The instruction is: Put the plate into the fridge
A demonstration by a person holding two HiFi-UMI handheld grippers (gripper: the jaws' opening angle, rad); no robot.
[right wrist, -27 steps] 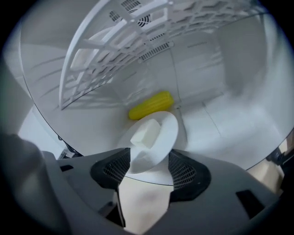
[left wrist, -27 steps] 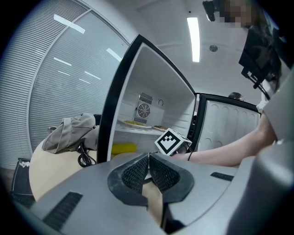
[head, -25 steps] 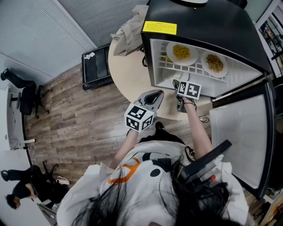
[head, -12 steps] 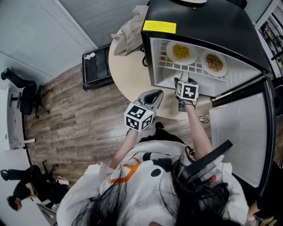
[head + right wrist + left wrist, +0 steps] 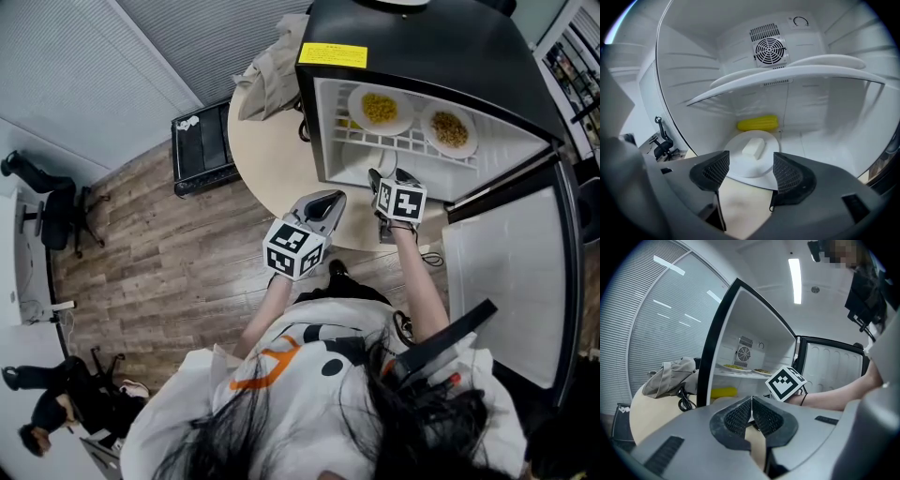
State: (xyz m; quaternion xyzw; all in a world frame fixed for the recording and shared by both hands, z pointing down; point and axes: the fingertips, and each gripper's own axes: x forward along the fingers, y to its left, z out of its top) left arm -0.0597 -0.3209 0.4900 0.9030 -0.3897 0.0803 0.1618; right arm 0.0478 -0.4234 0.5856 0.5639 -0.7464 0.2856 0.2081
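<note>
A white plate (image 5: 750,157) with a pale block on it lies on the floor of the open fridge (image 5: 422,47), in front of a yellow corn cob (image 5: 758,123). From the head view the plate (image 5: 359,157) shows low in the fridge's opening. My right gripper (image 5: 750,166) hovers just in front of the plate's near rim. Its jaws have just been opening and stand wide apart with nothing between them. My left gripper (image 5: 751,409) stays back over the table, shut and empty, and shows in the head view (image 5: 328,199) too.
Two plates of food (image 5: 380,109) (image 5: 448,129) sit on the fridge's upper wire shelf. The fridge door (image 5: 497,281) hangs open at the right. A beige cloth bag (image 5: 272,70) and a black cable (image 5: 684,401) lie on the round table (image 5: 272,150).
My right gripper has risen a little and rolled slightly in front of the fridge's lower compartment. The left gripper and the plates have not moved.
</note>
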